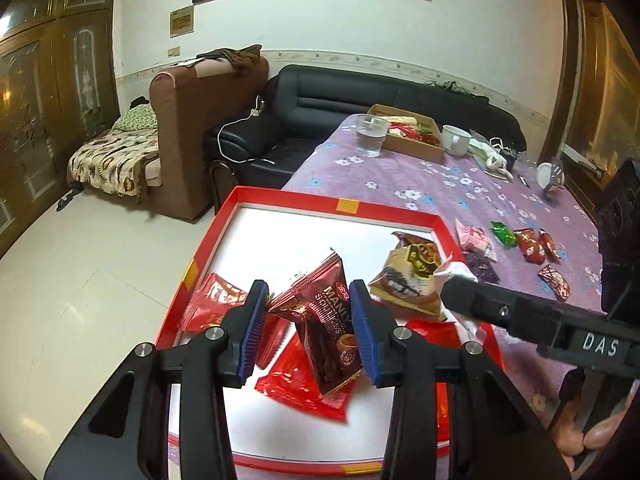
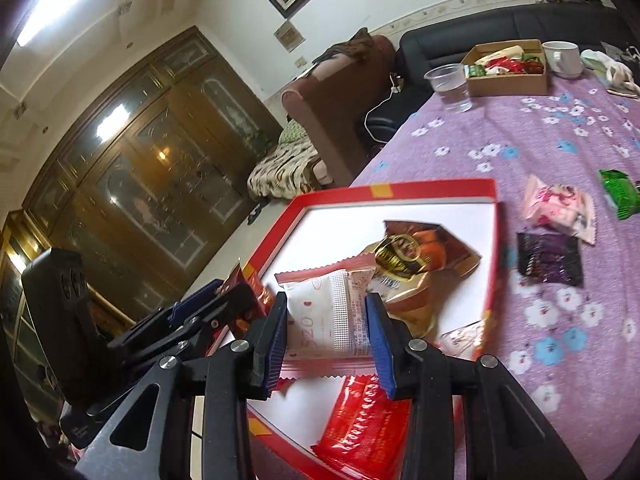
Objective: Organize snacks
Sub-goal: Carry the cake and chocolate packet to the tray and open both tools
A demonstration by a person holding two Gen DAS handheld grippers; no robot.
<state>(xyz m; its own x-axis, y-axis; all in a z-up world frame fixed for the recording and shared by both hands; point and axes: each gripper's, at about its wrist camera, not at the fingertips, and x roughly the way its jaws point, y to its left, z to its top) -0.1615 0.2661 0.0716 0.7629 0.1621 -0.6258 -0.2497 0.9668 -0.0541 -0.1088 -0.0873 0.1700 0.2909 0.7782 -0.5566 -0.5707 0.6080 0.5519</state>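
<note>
A: Step? Both grippers loaded over the red tray (image 1: 224, 216). Left gripper (image 1: 310, 304) pinches a dark brown cookie pack (image 1: 326, 320); right gripper (image 2: 328, 324) pinches a white wafer pack (image 2: 332, 316).

B: So the drop is next, I'd judge: lower, spread the jaws, clear the packs underneath.

A: Tray holds red packs (image 2: 360, 424) near, a gold-brown cake pack (image 2: 416, 268) far right.

B: Leftovers?

A: Right of the tray, on the purple cloth (image 2: 500, 128): a pink pack (image 2: 560, 208), a purple pack (image 2: 548, 258), a green pack (image 2: 620, 192), more red ones. Far end, a cardboard box (image 2: 508, 78) of snacks.
</note>
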